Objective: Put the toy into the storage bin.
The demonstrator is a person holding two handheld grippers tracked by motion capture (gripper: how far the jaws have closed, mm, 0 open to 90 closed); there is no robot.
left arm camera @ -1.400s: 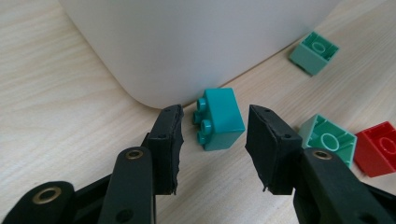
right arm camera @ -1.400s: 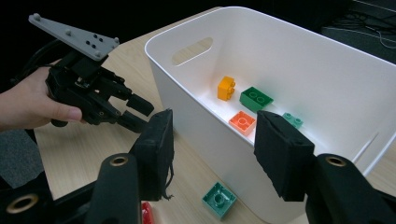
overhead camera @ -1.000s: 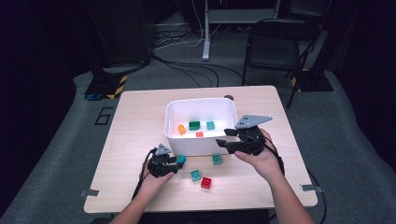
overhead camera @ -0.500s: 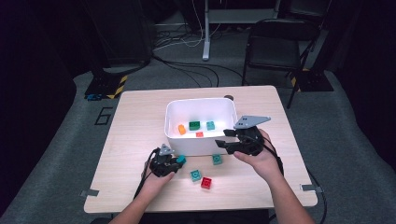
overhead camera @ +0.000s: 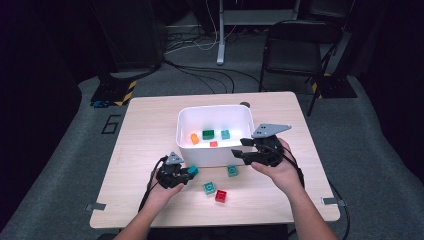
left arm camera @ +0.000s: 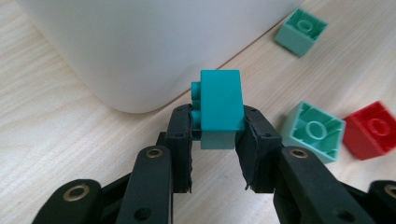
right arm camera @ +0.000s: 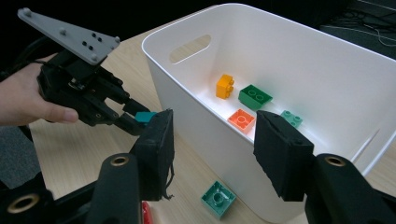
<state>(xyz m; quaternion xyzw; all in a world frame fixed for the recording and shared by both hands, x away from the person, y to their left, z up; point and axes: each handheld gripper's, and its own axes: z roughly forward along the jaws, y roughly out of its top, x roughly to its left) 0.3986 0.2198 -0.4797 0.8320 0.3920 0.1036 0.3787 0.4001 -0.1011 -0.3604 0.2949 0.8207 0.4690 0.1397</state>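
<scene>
The teal brick (overhead camera: 192, 170) is sitting clamped in my left tool (overhead camera: 186, 173), just off the desk (overhead camera: 140, 150) beside the white bin (overhead camera: 200, 152); I am judging this as the pick-up step, with the drop into the bin coming next. My right tool (overhead camera: 239, 150) is hovering at the bin's near wall.

In the left gripper view, the brick (left arm camera: 219, 105) is pinched between both pads, the jaws having just closed on it, studs facing sideways. Two mint bricks (left arm camera: 315, 130) and a red one (left arm camera: 371, 128) are lying nearby.

In the right gripper view, my right tool (right arm camera: 212, 140) is standing wide and empty. Next I am needing to lift over the rim (right arm camera: 154, 46) before releasing.
</scene>
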